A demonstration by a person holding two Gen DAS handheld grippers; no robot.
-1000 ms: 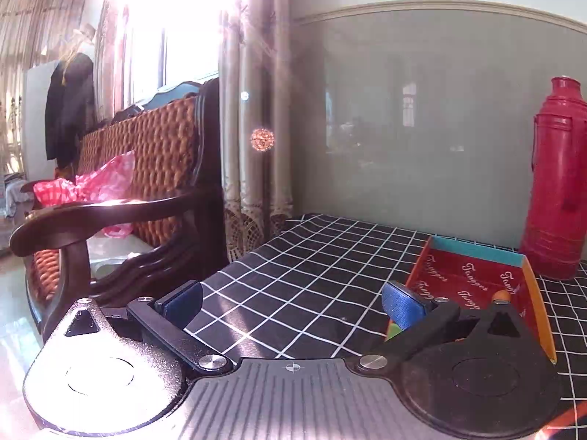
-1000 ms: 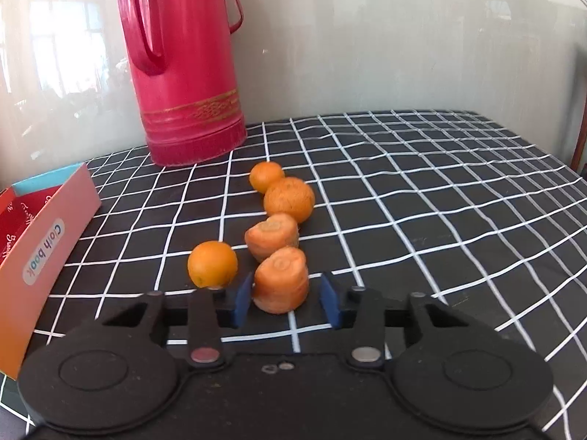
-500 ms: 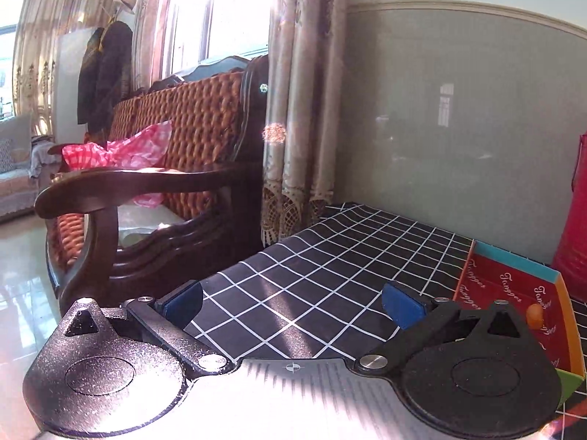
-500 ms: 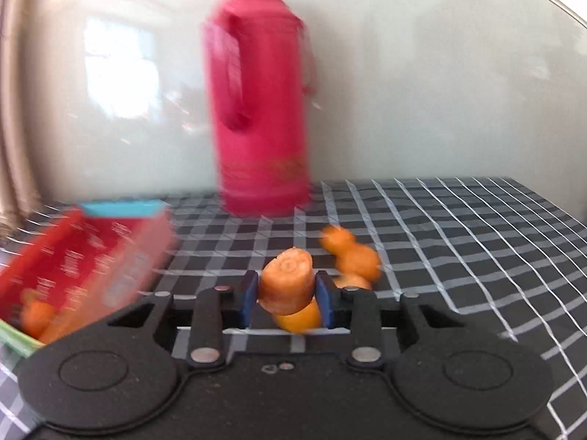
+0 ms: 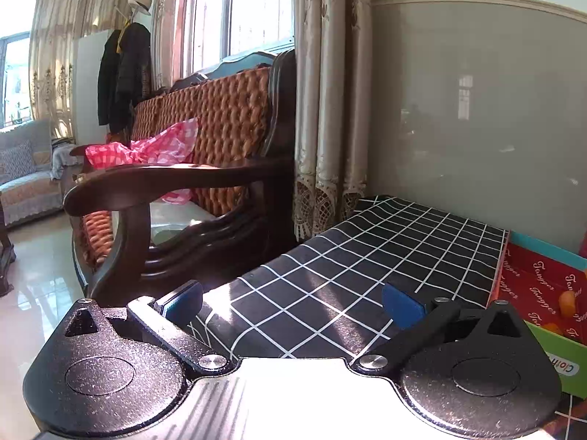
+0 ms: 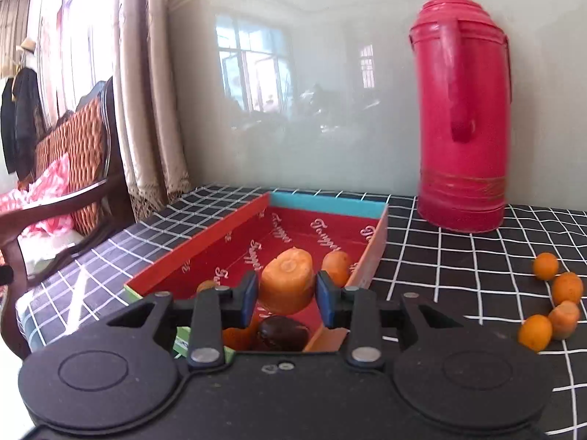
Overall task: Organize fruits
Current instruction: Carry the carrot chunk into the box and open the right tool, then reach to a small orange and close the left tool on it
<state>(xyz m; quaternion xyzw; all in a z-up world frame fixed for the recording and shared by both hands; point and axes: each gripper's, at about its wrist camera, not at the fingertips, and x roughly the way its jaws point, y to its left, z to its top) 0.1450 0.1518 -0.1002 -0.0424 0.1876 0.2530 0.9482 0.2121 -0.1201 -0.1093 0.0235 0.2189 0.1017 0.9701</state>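
Pinching the carrot chunk (image 6: 288, 280) square between its blue pads, the right gripper (image 6: 287, 291) holds it above the open red box (image 6: 205, 253), cut face tilted up toward the camera. Below it on the box floor, at about 6 o'clock from the chunk, lies a dark brown fruit (image 6: 282, 333); a small orange fruit (image 6: 335, 267) sits at 3 o'clock against the box's right wall, and another orange piece (image 6: 206, 286) shows at 9 o'clock behind the left pad. Step in hand, by my reading: set the chunk down inside the box. To do it well — carry it toward 12 o'clock, where bare red floor shows, lower until it nearly touches, then spread the pads gently so it neither rolls nor lands on the dark fruit. Keep the pads off the box walls; the card looks light and may shift. Outward on the checked tablecloth (image 6: 458, 256), four orange pieces (image 6: 550, 300) wait in a cluster at 3 o'clock, well apart from the box, beside the red thermos (image 6: 462, 110) at 1 o'clock. Left gripper (image 5: 291, 302) hovers with pads spread wide and nothing between them, over the cloth, the box's corner (image 5: 543, 293) at its 3 o'clock — not needed for this placement.
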